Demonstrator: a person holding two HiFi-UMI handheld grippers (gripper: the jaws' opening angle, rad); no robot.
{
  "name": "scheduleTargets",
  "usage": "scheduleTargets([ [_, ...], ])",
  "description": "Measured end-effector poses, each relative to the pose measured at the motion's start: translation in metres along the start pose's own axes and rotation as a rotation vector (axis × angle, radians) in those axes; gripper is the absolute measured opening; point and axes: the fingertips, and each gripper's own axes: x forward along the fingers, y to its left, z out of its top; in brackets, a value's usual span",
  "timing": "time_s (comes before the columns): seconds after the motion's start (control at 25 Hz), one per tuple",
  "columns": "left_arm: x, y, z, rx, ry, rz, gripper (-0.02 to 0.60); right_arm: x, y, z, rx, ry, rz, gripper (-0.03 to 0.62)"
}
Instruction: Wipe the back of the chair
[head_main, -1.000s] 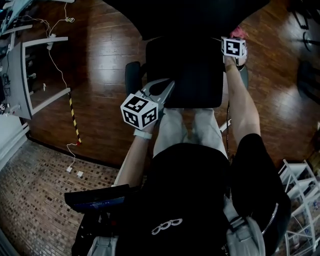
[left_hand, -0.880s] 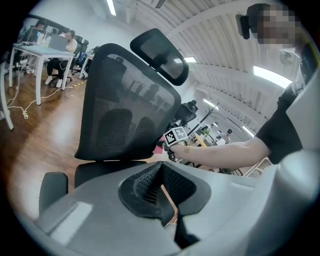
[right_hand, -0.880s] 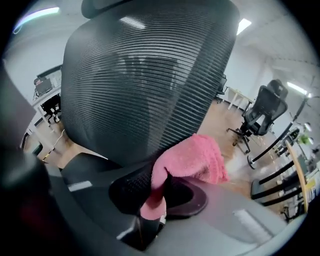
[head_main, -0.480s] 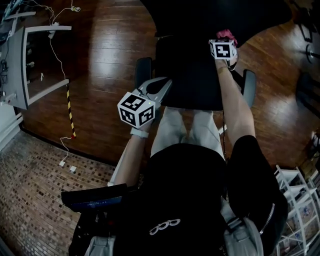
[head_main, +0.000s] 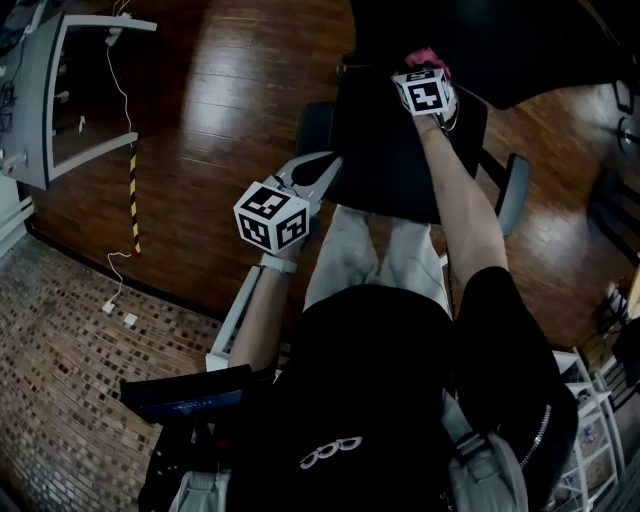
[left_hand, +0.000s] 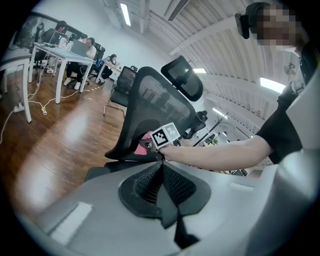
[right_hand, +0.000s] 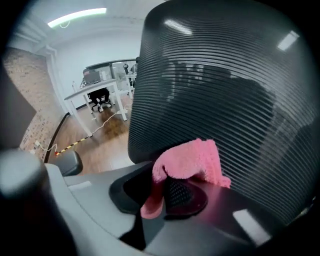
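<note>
The black mesh chair (head_main: 400, 150) stands in front of me, and its ribbed backrest (right_hand: 225, 90) fills the right gripper view. My right gripper (head_main: 425, 65) is shut on a pink cloth (right_hand: 190, 160), which presses against the lower part of the mesh. In the left gripper view the chair back (left_hand: 150, 105) and headrest (left_hand: 182, 77) show side-on, with the right gripper's marker cube (left_hand: 165, 136) and the pink cloth (left_hand: 142, 145) against the back. My left gripper (head_main: 322, 168) hovers by the seat's left edge, shut and holding nothing.
A white desk frame (head_main: 60, 100) with trailing cables stands at the upper left, beside a yellow-black strip (head_main: 132, 195) on the wood floor. The chair's armrest (right_hand: 67, 162) sits left of the cloth. A white rack (head_main: 590, 400) is at the lower right. People sit at distant desks (left_hand: 65, 50).
My right gripper has slid leftward across the chair back with the pink cloth. The head view has swung, so the chair sits further right. The left gripper has barely moved.
</note>
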Motion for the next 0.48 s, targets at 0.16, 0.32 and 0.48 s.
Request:
scheduleTargets([
  [0.16, -0.019, 0.017, -0.007, -0.023, -0.016, 0.021, -0.008, 0.022, 0.045, 0.021, -0.024, -0.003, 0.066, 0.044],
  [0.32, -0.028, 0.027, -0.011, -0.03, -0.016, 0.038, -0.008, 0.033, 0.084, 0.043, -0.067, -0.035, 0.148, 0.044],
  [0.48, -0.029, 0.026, -0.007, -0.02, -0.015, 0.031, -0.008, 0.025, 0.129, 0.076, -0.154, -0.084, 0.242, 0.044],
])
